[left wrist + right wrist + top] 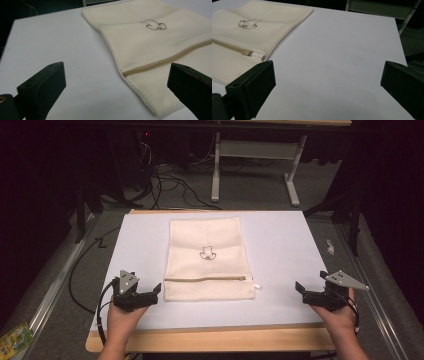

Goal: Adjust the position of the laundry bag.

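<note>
Both tongs, left (159,289) and right (298,287), gape wide and empty beside a cream mesh bag (206,257) on the table (280,245). Right gripper view catches its white zipper pull (258,56).

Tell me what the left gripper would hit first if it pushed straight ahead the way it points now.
Most likely the cream mesh bag. The left gripper is open and aimed at the bag's near left corner, just below the zipper. Bare white table cover lies between them, and the height above it is unclear.

Dim surroundings, table (280,245) evenly lit from above; soft shadows; tool views slightly blurred.
</note>
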`<state>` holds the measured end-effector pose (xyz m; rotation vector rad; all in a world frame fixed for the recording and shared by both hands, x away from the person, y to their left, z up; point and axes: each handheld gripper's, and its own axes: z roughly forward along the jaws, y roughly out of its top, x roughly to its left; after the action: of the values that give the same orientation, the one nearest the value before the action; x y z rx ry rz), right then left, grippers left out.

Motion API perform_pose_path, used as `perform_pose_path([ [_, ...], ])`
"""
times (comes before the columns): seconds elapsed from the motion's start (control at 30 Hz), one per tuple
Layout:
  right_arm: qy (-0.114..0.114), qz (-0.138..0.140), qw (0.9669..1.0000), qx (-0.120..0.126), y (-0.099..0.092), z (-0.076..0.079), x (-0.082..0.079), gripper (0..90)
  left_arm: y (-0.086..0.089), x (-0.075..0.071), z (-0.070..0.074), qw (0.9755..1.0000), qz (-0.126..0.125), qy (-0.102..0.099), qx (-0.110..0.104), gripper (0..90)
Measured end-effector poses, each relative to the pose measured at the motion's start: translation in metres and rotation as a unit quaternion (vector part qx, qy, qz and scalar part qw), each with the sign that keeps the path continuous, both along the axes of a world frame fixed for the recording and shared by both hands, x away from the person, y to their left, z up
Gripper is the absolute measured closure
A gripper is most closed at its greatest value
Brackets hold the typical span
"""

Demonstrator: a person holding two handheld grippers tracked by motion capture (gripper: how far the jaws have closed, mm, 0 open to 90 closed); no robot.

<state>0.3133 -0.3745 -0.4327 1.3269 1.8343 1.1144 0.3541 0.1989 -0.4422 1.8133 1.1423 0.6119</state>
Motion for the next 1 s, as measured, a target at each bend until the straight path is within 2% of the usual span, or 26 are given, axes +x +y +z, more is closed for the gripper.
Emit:
perform_pose_path([
  [0.03,0.001,-0.003,1.0000,-0.001,-0.001,-0.001,0.001,0.0,0.000,0.002,0.000,0.9999,-0.003,0.008,-0.006,1.1],
  [0.1,0.003,-0.005,1.0000,0.002,-0.002,-0.002,0.001,0.0,0.000,0.002,-0.001,1.0000,-0.004,0.007,-0.005,0.8],
  [0.13,0.003,-0.007,1.0000,0.003,-0.004,-0.002,0.001,0.0,-0.001,0.002,-0.001,1.0000,-0.007,0.005,0.004,1.1],
  [0.27,0.003,-0.007,1.0000,0.004,-0.004,-0.002,0.001,0.0,-0.002,0.002,-0.001,0.9999,-0.010,0.007,0.001,2.1],
  [0.37,0.004,-0.004,1.0000,-0.001,-0.003,-0.003,0.002,0.0,-0.002,0.002,-0.001,0.9998,-0.012,0.016,-0.001,7.9],
  [0.4,0.004,-0.004,1.0000,-0.001,-0.003,-0.003,0.002,0.0,-0.002,0.003,-0.002,0.9996,-0.015,0.023,-0.002,7.9],
  [0.43,0.006,-0.003,1.0000,0.000,-0.003,-0.003,0.002,0.0,-0.004,0.004,-0.005,0.9988,-0.026,0.039,-0.009,14.1],
  [0.47,0.006,-0.001,1.0000,0.000,-0.003,-0.004,0.002,0.0,-0.005,0.005,-0.007,0.9980,-0.034,0.052,-0.015,26.2],
  [0.53,0.008,0.000,1.0000,-0.003,-0.001,-0.005,0.002,0.0,-0.011,0.009,-0.016,0.9949,-0.048,0.085,-0.027,34.5],
  [0.57,0.011,0.001,0.9999,-0.002,-0.001,-0.005,0.003,0.1,-0.014,0.012,-0.020,0.9938,-0.048,0.099,-0.020,35.8],
  [0.63,0.014,0.005,0.9999,-0.005,0.002,-0.005,0.003,0.4,-0.023,0.014,-0.026,0.9924,-0.052,0.112,-0.009,38.1],
  [0.7,0.017,0.009,0.9998,-0.008,0.004,-0.006,0.002,0.9,-0.033,0.015,-0.030,0.9916,-0.062,0.113,0.010,42.1],
  [0.8,0.018,0.014,0.9997,-0.011,0.007,-0.007,0.003,1.3,-0.045,0.017,-0.035,0.9901,-0.061,0.121,0.038,45.8],
  [0.9,0.022,0.017,0.9995,-0.013,0.008,-0.008,0.004,1.6,-0.052,0.016,-0.036,0.9903,-0.050,0.113,0.063,53.6],
  [0.93,0.023,0.018,0.9995,-0.014,0.009,-0.009,0.004,1.8,-0.052,0.015,-0.036,0.9906,-0.046,0.111,0.065,56.4],
  [1.0,0.025,0.021,0.9994,-0.014,0.010,-0.010,0.005,2.4,-0.052,0.014,-0.036,0.9906,-0.049,0.110,0.065,68.6],
])
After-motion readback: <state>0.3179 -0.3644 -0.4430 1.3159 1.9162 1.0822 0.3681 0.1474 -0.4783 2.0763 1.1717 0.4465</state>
